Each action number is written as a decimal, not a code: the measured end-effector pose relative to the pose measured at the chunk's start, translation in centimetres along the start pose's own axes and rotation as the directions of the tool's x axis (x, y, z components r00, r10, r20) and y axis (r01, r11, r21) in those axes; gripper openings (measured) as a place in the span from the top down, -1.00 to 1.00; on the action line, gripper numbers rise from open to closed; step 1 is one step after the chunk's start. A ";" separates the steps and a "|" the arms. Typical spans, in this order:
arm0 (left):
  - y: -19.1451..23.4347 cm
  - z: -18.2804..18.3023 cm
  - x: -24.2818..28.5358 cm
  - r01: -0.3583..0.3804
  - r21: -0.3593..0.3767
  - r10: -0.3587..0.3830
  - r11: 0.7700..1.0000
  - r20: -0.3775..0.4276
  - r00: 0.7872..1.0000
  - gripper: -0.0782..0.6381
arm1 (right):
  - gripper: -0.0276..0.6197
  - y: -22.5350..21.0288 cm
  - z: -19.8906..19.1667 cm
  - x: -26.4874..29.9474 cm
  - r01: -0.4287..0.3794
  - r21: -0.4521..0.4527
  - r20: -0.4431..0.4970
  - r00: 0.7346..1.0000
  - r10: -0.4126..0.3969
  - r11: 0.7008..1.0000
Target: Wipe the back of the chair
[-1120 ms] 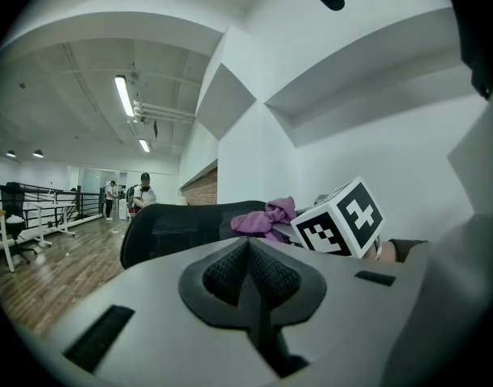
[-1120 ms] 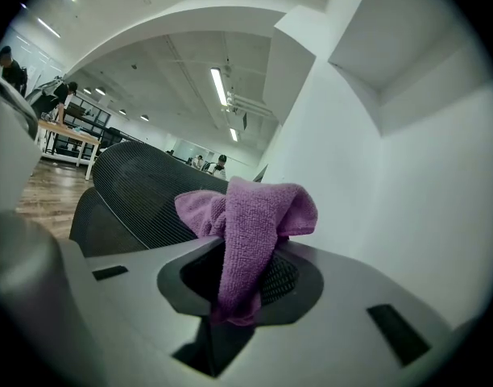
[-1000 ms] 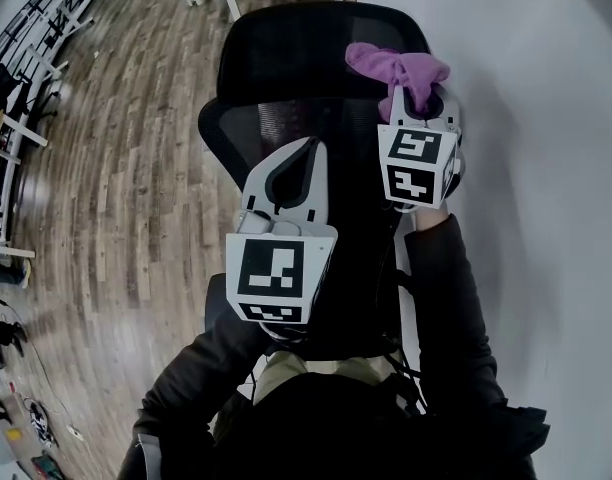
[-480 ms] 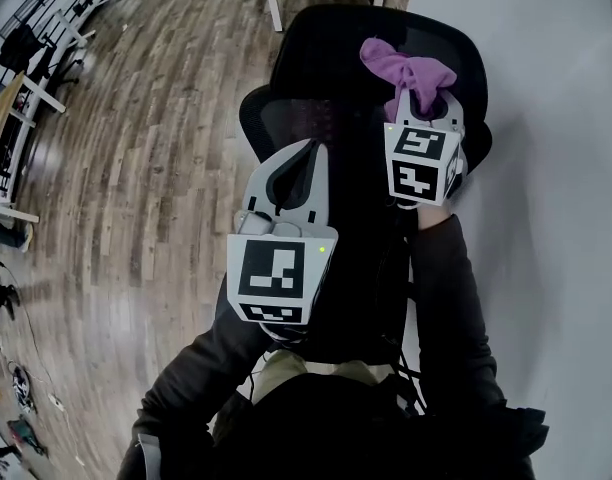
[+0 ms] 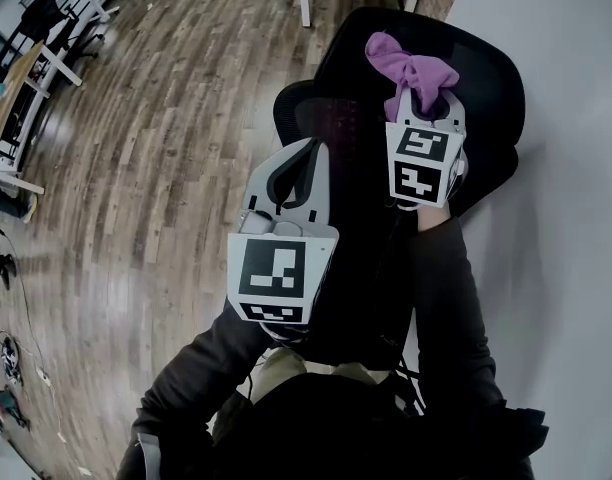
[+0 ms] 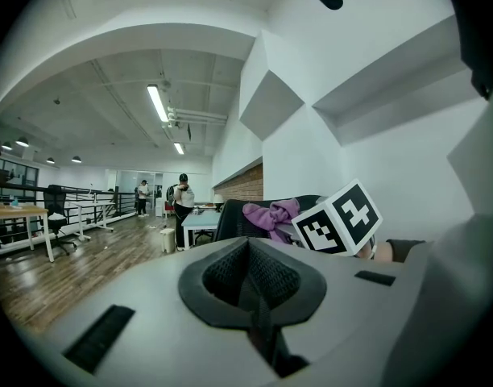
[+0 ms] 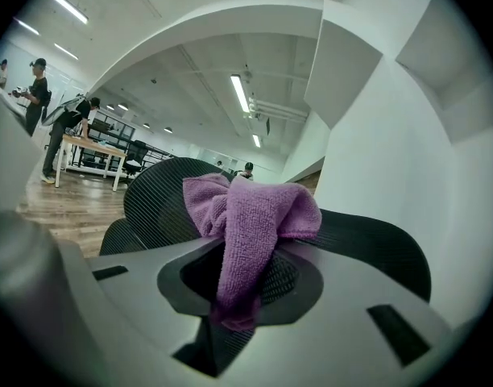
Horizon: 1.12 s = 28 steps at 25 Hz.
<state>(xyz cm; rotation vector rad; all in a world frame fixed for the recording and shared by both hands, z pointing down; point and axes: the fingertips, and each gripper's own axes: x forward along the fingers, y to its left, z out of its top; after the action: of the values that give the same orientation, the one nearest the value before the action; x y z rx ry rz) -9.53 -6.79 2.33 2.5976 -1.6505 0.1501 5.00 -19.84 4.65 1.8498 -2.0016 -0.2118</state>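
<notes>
Right gripper [image 5: 424,103] pinching a purple microfibre cloth [image 5: 406,60] at the top of the back of a black mesh office chair [image 5: 491,88], left gripper [image 5: 308,153] pressed together on nothing, near the chair's left side, wood floor [image 5: 156,188] to the left, white wall [image 5: 576,168] to the right.

Grip: my right gripper [image 7: 238,274] had its jaws pinched together on the cloth [image 7: 258,216].
Cloth: purple; it was bunched above the jaw tips, with one end hanging down through the gap.
Chair: the black mesh chair back [image 7: 375,252] rose just behind the cloth, curving from left to right.
Right side: a white wall [image 7: 391,143] stood close behind the chair.
Left side: wood floor [image 7: 57,208], a table [image 7: 93,147] and two people [image 7: 65,131] far off.
Overhead: strip lights [image 7: 240,93] were lit.
</notes>
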 end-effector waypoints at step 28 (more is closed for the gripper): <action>7.4 -1.5 -4.1 -0.124 -0.035 0.124 0.992 -0.001 0.992 0.76 | 0.67 9.4 6.7 0.8 -0.124 -0.011 0.117 0.985 0.125 0.992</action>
<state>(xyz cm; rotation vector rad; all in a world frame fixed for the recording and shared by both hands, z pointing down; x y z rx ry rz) -18.01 -6.05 3.38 2.4715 -1.7987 0.1243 -6.33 -20.65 2.29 1.7388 -2.1855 -0.2941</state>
